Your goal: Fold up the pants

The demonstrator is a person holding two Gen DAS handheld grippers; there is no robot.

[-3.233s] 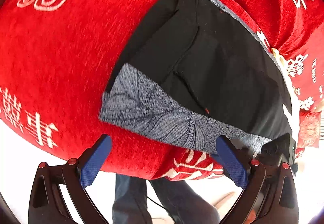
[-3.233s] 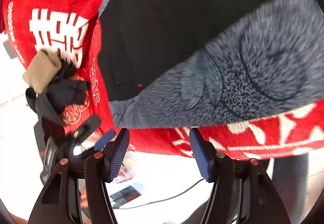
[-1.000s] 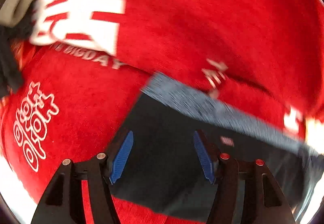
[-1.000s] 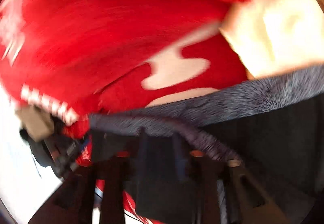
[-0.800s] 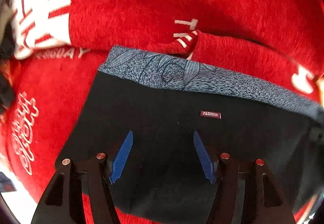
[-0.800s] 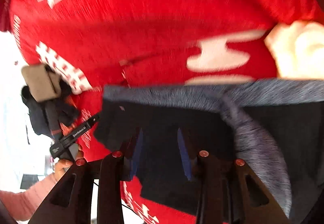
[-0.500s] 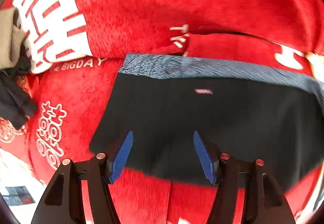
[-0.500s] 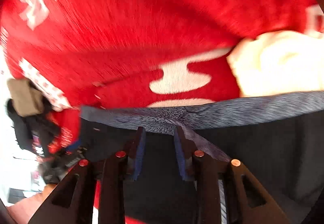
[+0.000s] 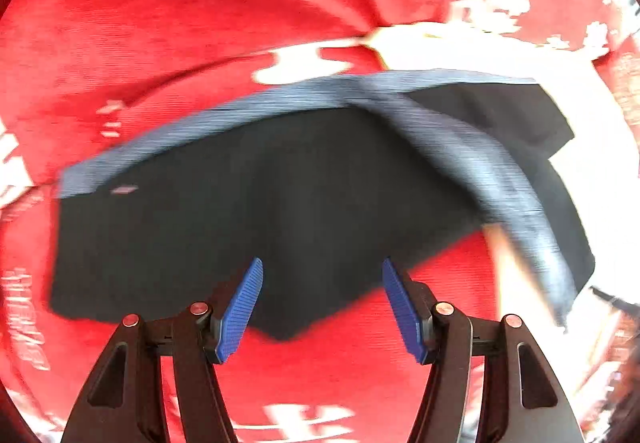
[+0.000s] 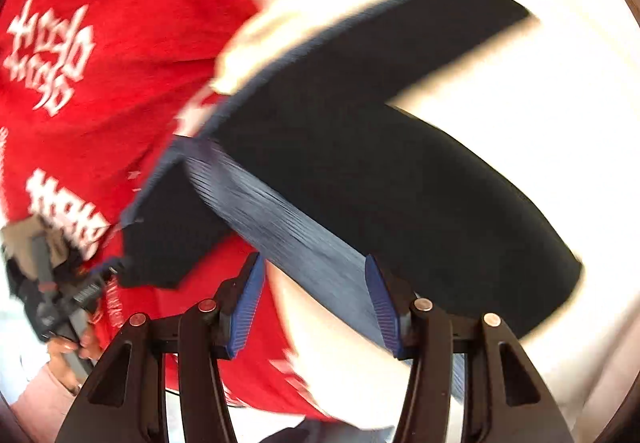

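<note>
Pants (image 9: pixel 248 211) are soft, light knit: black body with a blue-grey patterned band (image 9: pixel 224 111) along the top edge, no stiffness, so any lifted part will drape and drag the layers under it. They lie on the red cloth (image 9: pixel 168 23), partly folded; one blue-grey strip (image 10: pixel 296 227) runs diagonally across the black, and from the right view one end seems to overhang onto something white (image 10: pixel 500 115) that's too blown out to identify. Left claw (image 9: pixel 322 303) is spread and empty above the pants' near edge, nothing between the pads. Right claw (image 10: pixel 314 303) has just been opening; the blue-grey strip lies between its pads, but I see no pinch on it, so I read it as released. Best hold, I'd say: the band or a corner, both layers pinched together, since that edge looks thicker and should slip less than the thin black fabric. Both views are motion-blurred, so exact edges are uncertain. Around: small dark-and-tan bundle (image 10: pixel 28 243) at the cloth's far left, well clear of the pants. Red cloth is creased and may bunch if the pants get dragged. Person's hand (image 10: pixel 64 351) on the left device shows low left in the right view, not in the way.
</note>
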